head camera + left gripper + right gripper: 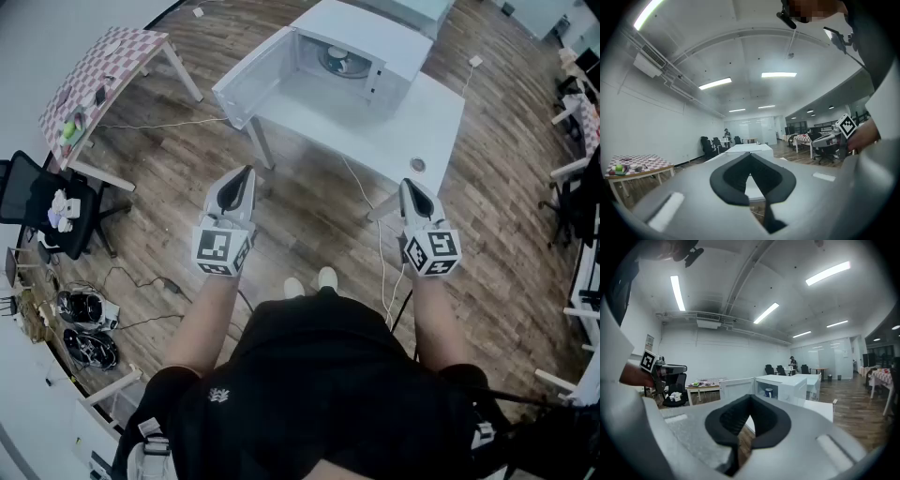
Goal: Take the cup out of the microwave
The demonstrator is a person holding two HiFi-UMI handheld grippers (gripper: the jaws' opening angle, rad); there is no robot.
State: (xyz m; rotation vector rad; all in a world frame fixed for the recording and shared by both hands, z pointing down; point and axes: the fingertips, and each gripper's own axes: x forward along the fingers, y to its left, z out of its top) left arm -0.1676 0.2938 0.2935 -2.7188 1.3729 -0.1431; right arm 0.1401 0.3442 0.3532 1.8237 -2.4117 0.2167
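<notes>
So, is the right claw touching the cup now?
Apart. The head view shows the right claw short of the table, far from the cup inside the open microwave.

The white table (424, 120) bears the open microwave (367, 30).

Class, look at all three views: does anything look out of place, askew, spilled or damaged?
Nothing looks spilled or damaged. The microwave has its door open with the cup upright inside, and a white cable trails from the table across the floor.
</notes>
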